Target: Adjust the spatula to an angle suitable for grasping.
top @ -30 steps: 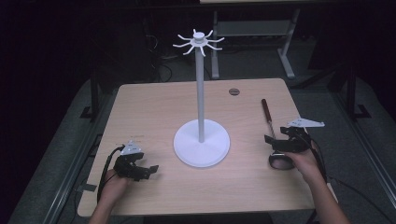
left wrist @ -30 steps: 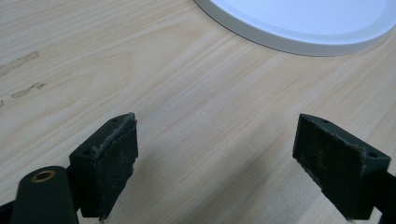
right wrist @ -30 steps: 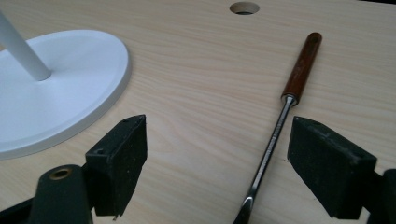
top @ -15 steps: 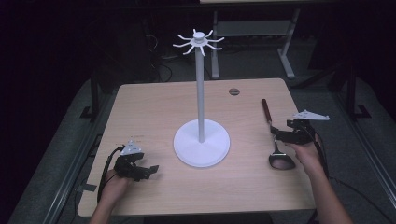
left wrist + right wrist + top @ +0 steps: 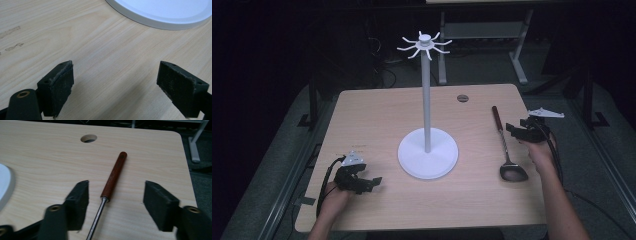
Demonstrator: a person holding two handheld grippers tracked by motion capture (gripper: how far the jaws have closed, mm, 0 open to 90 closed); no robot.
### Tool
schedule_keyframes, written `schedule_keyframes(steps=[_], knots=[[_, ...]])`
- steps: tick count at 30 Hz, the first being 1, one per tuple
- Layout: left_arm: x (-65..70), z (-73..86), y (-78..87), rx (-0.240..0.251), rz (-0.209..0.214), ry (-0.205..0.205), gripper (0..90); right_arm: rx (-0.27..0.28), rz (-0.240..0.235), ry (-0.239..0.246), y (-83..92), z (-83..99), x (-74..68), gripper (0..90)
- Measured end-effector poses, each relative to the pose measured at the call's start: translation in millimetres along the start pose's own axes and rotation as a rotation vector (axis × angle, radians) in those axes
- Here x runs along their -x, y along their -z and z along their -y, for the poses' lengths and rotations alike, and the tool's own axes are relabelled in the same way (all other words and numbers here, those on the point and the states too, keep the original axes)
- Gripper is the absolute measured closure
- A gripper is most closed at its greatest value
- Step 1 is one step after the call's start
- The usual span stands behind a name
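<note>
A ladle point(image 5: 503, 142) with a red-brown wooden handle point(image 5: 113, 175) and a metal shaft lies on the right side of the table, bowl toward me. My right gripper point(image 5: 513, 131) hovers low at its handle end. In the right gripper view the right gripper point(image 5: 117, 192) straddles the handle where it joins the shaft; its jaws have just been closing, and the pads stand clear of the handle. A white stand point(image 5: 427, 100) with hooks on top rises from a round base point(image 5: 428, 157) mid-table. My left gripper point(image 5: 371, 183) rests open at the front left, nothing between its pads point(image 5: 60, 85).
A round cable hole point(image 5: 462, 98) sits in the table near its far edge, beyond the ladle's handle. The table's right edge point(image 5: 186, 170) runs close to the right gripper. The stand's base rim point(image 5: 162, 15) lies just ahead of the left gripper.
My right hand has moved away from me along the ladle, from near the bowl to the handle, and its jaws stand narrower. The left hand has kept still.
</note>
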State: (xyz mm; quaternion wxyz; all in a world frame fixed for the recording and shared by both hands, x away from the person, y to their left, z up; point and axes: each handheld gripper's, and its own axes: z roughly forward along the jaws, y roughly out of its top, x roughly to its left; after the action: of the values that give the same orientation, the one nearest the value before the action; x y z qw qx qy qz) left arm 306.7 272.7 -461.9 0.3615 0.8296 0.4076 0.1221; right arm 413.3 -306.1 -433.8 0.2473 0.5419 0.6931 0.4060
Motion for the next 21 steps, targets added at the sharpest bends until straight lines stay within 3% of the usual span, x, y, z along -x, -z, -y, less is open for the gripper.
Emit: schedule_keyframes(steps=[3, 4, 5, 7, 8, 12, 21], knots=[[0.2, 0.0, -0.7, 0.005, 0.0, -0.003, 13.8, -0.013, 0.026, -0.003, -7.7, -1.6, 1.7, 52.4], [-0.4, -0.2, -0.7, 0.005, -0.001, -0.013, 13.8, -0.017, 0.037, -0.002, -12.8, -2.9, 4.1, 61.1], [-0.4, -0.2, -0.7, 0.005, -0.001, -0.011, 13.8, -0.017, 0.037, -0.002, -12.8, -2.9, 4.1, 61.1], [0.0, 0.0, -0.8, 0.005, 0.001, -0.003, 13.8, -0.016, 0.048, -0.006, -17.4, -4.4, 6.1, 70.3], [0.0, 0.1, -0.8, 0.005, 0.001, 0.001, 13.8, -0.008, 0.051, -0.019, -21.6, -4.8, 7.9, 78.7], [-0.2, 0.0, -0.4, 0.001, 0.002, 0.001, 13.8, -0.031, 0.05, -0.028, -29.5, -4.0, 10.9, 89.3], [-0.6, 0.7, 0.9, 0.005, 0.002, -0.005, 13.8, -0.116, 0.04, -0.009, -47.7, 2.8, 9.9, 90.0]])
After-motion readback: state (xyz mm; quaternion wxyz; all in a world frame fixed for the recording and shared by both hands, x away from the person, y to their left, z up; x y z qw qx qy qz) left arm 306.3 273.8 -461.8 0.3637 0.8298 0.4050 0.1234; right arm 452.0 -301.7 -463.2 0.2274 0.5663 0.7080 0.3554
